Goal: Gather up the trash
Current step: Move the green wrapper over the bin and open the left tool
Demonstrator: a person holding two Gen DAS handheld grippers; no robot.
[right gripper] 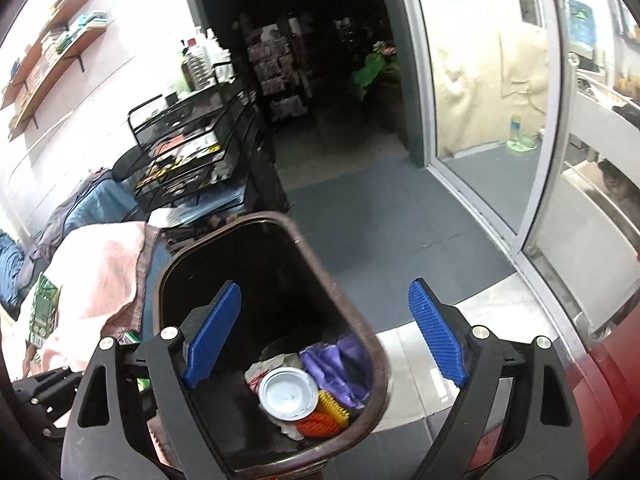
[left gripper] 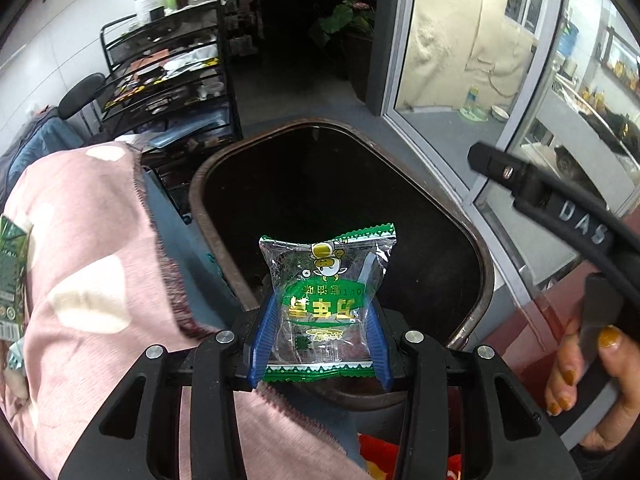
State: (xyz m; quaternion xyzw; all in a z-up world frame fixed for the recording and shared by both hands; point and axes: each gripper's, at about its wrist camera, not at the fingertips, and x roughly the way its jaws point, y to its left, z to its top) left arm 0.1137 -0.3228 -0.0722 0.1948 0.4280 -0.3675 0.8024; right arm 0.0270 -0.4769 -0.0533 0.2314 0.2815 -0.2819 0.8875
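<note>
Left tool point(left gripper: 320, 336), black-framed with ribbed blue pads, is closed on a clear and green crinkled plastic snack wrapper point(left gripper: 326, 300), pressing its two side edges; the wrapper stands upright between the pads, directly over the mouth of the dark brown, round-cornered plastic trash bin point(left gripper: 484, 272). Right tool point(right gripper: 326, 332) stands wide with nothing between its blue pads, poised above the same bin, and a hand point(left gripper: 584, 376) with yellow-painted nails grips its handle at the edge of the left view.

Inside the bin lie a round white disposable cup lid point(right gripper: 288, 396), a crumpled purple plastic bag point(right gripper: 340, 368), bristly orange and yellow scraps point(right gripper: 324, 416) and some crumpled white paper, so part of the collecting looks done. The held wrapper seems ready to be dropped in. A green printed carton point(left gripper: 12, 276) rests on the pink fuzzy blanket with pale spots point(left gripper: 88, 248) beside the bin and may be trash left to gather; that cannot be told for certain.
</note>
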